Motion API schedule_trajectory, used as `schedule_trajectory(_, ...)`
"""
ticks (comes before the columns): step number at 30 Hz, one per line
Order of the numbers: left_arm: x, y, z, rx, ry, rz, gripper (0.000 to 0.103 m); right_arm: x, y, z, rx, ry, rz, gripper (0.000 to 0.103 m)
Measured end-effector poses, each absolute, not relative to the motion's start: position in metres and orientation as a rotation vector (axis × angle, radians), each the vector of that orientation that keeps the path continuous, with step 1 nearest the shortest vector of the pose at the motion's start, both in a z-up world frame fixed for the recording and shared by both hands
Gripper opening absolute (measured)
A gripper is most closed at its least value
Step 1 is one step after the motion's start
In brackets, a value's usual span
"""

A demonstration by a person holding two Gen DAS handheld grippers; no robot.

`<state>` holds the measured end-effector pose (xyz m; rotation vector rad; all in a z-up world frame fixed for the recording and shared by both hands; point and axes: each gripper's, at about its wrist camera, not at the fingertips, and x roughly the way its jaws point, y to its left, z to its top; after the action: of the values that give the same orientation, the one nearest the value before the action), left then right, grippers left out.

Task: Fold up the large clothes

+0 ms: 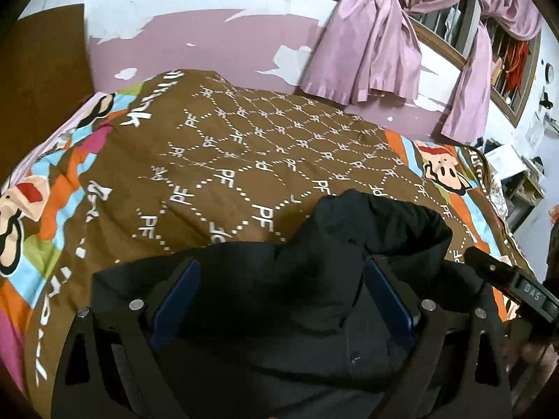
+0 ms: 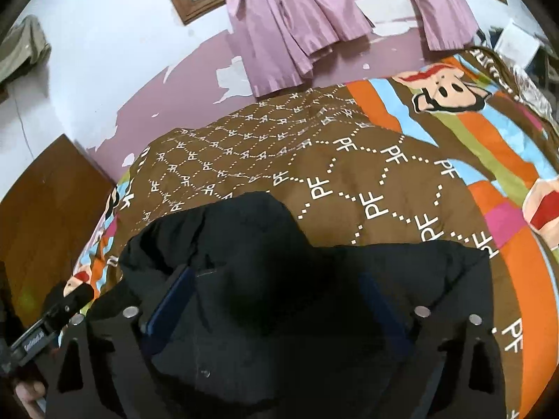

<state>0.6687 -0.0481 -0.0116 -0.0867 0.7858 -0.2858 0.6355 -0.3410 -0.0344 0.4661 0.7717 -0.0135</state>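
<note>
Two grippers work over one black garment (image 1: 279,296), a bulky dark coat or jacket that lies along the bottom of both frames on a brown patterned bedspread (image 1: 244,146). In the left wrist view the left gripper (image 1: 281,300) fills the lower middle of the frame, its blue-padded fingers (image 1: 178,300) standing wide with black cloth bunched between them; whether the pads actually press on the fabric I cannot tell, since everything there is dark. In the right wrist view the right gripper (image 2: 276,307) sits the same way at lower centre, fingers spread wide over the cloth, and again no firm pinch can be made out. Each view catches the other gripper at its edge: lower right in the left view, lower left in the right view. A hump of the garment, perhaps a hood or collar, rises toward mid-frame. Pink curtains (image 2: 290,24) hang at the top.

By my reading, the garment is being set down and spread, with no fold yet made. Next, each gripper needs a clear hold on an edge or sleeve so the cloth can be flattened.
</note>
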Motion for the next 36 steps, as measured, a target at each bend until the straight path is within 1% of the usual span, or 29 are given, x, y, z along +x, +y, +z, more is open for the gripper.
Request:
schedule_trajectory(1, 0.673, -0.053, -0.012, -0.077, 0.787, -0.284, 0.091, 0.638, -0.343, -0.037, 0.473, 0.776, -0.014, 0.087)
schedule_trajectory(2, 0.676, -0.055, -0.012, -0.071, 0.786, -0.286, 0.091, 0.641, -0.344, -0.039, 0.481, 0.777, -0.016, 0.082)
schedule_trajectory(3, 0.679, -0.058, -0.012, -0.067, 0.779, -0.286, 0.091, 0.643, -0.347, -0.041, 0.496, 0.771, -0.014, 0.079)
schedule_trajectory(5, 0.686, -0.064, -0.012, -0.066, 0.772, -0.279, 0.09, 0.648, -0.35, -0.043, 0.509, 0.76, -0.01, 0.078)
schedule_trajectory(6, 0.689, -0.065, -0.013, -0.067, 0.771, -0.282, 0.084, 0.652, -0.351, -0.044, 0.508, 0.756, -0.014, 0.076)
schedule_trajectory(7, 0.693, -0.068, -0.016, -0.063, 0.778, -0.277, 0.074, 0.653, -0.352, -0.044, 0.509, 0.749, -0.014, 0.076)
schedule_trajectory(8, 0.697, -0.069, -0.018, -0.057, 0.789, -0.271, 0.068, 0.656, -0.352, -0.044, 0.512, 0.746, -0.015, 0.076)
schedule_trajectory(9, 0.702, -0.072, -0.021, -0.046, 0.806, -0.263, 0.055, 0.66, -0.352, -0.045, 0.518, 0.742, -0.013, 0.075)
schedule_trajectory(10, 0.707, -0.076, -0.024, -0.034, 0.83, -0.254, 0.04, 0.662, -0.352, -0.046, 0.517, 0.74, -0.013, 0.073)
schedule_trajectory(11, 0.71, -0.078, -0.026, -0.038, 0.844, -0.264, 0.034, 0.665, -0.351, -0.046, 0.511, 0.74, -0.016, 0.065)
schedule_trajectory(12, 0.711, -0.079, -0.027, -0.052, 0.849, -0.284, 0.023, 0.667, -0.35, -0.048, 0.503, 0.742, -0.015, 0.056)
schedule_trajectory(13, 0.711, -0.079, -0.028, -0.063, 0.853, -0.299, 0.013, 0.669, -0.349, -0.05, 0.501, 0.745, -0.015, 0.052)
schedule_trajectory(14, 0.711, -0.081, -0.028, -0.063, 0.855, -0.309, 0.009, 0.67, -0.347, -0.052, 0.499, 0.752, -0.018, 0.043)
schedule_trajectory(15, 0.709, -0.082, -0.028, -0.055, 0.852, -0.311, 0.008, 0.67, -0.346, -0.055, 0.494, 0.756, -0.015, 0.034)
schedule_trajectory(16, 0.707, -0.082, -0.027, -0.046, 0.844, -0.309, 0.005, 0.668, -0.345, -0.056, 0.49, 0.752, -0.011, 0.03)
schedule_trajectory(17, 0.704, -0.08, -0.028, -0.045, 0.835, -0.309, 0.004, 0.666, -0.344, -0.057, 0.486, 0.75, -0.008, 0.019)
schedule_trajectory(18, 0.702, -0.076, -0.029, -0.052, 0.832, -0.303, 0.003, 0.665, -0.342, -0.058, 0.477, 0.754, -0.006, 0.014)
schedule_trajectory(20, 0.695, -0.066, -0.03, -0.09, 0.827, -0.309, 0.002, 0.659, -0.34, -0.057, 0.447, 0.755, -0.006, 0.011)
schedule_trajectory(25, 0.67, -0.042, -0.024, -0.138, 0.802, -0.356, 0.002, 0.631, -0.343, -0.051, 0.398, 0.746, 0.036, 0.009)
schedule_trajectory(36, 0.592, -0.023, -0.029, -0.058, 0.799, -0.46, 0.001, 0.553, -0.342, -0.047, 0.342, 0.732, 0.152, 0.006)
